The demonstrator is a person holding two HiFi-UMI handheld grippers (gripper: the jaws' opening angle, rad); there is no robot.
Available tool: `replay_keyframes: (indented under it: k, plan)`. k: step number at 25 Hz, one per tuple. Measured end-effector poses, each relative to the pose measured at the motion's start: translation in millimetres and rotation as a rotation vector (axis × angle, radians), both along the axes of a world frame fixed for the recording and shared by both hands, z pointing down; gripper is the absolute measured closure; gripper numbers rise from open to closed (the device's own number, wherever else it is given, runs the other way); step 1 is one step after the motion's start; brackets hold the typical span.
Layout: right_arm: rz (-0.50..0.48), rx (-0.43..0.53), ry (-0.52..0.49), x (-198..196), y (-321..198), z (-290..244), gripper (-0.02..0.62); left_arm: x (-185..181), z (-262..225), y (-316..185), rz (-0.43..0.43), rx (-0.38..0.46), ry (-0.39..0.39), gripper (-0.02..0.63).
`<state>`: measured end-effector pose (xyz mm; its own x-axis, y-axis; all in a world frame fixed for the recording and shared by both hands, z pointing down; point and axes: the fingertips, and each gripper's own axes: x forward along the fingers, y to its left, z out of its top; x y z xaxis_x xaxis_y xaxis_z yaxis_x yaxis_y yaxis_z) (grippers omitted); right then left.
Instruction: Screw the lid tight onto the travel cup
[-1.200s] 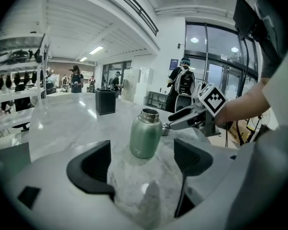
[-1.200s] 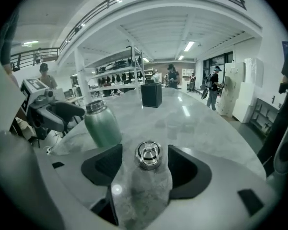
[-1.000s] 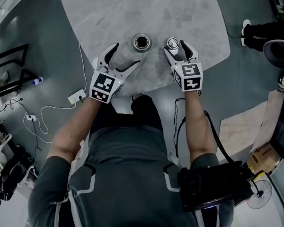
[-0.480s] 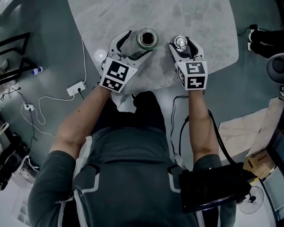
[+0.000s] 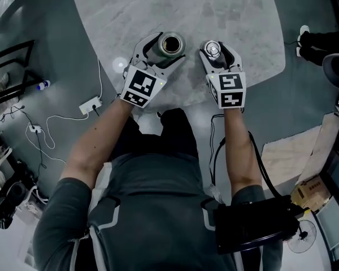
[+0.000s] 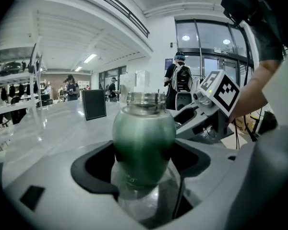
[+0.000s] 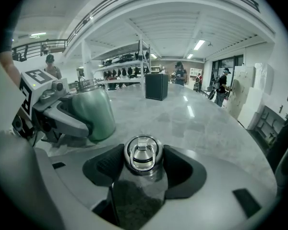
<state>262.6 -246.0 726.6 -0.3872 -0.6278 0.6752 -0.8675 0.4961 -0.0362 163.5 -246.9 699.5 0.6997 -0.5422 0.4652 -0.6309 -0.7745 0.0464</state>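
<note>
The green travel cup (image 5: 170,44) stands upright and uncapped on the grey marble table (image 5: 226,10), its steel mouth open. My left gripper (image 5: 168,47) has it between its jaws; in the left gripper view the cup (image 6: 144,143) fills the gap and both black pads touch its sides as the jaws have just been closing. To the right, the silver lid (image 5: 214,51) with a ring handle sits on the table. My right gripper (image 5: 216,49) has also been closing, and its pads rest against the lid (image 7: 143,153). The cup (image 7: 91,114) shows left of it.
Both grippers work near the table's front edge (image 5: 186,103). A black upright sign (image 7: 156,86) stands farther back on the table. A power strip (image 5: 91,107) and cables lie on the floor at left. People stand in the background.
My left gripper moved forward and right from short of the cup until its jaws enclose it. The right gripper stayed around the lid.
</note>
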Motion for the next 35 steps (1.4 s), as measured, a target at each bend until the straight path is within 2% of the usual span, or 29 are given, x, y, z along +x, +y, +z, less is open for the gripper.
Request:
replay_keyframes:
  k: [11, 18, 23, 29, 35]
  plan:
    - [-0.002, 0.001, -0.005, -1.8, 0.6, 1.3, 0.324, 3.2, 4.1, 0.3, 0.049, 0.012, -0.007, 0.232]
    - [-0.010, 0.015, -0.075, -0.1, 3.2, -28.6, 0.325, -1.0, -16.8, 19.4, 0.099, -0.007, -0.030, 0.232]
    - [-0.055, 0.056, -0.129, -19.1, 13.3, -84.4, 0.325, -15.6, -54.9, 37.9, 0.126, -0.008, -0.054, 0.233]
    - [-0.135, 0.127, -0.188, -57.8, 26.6, -179.1, 0.325, -52.9, -119.4, 52.6, 0.175, 0.001, -0.079, 0.233]
    - [-0.209, 0.210, -0.224, -99.1, 37.2, -276.8, 0.325, -82.4, -184.9, 58.4, 0.229, 0.026, -0.058, 0.233]
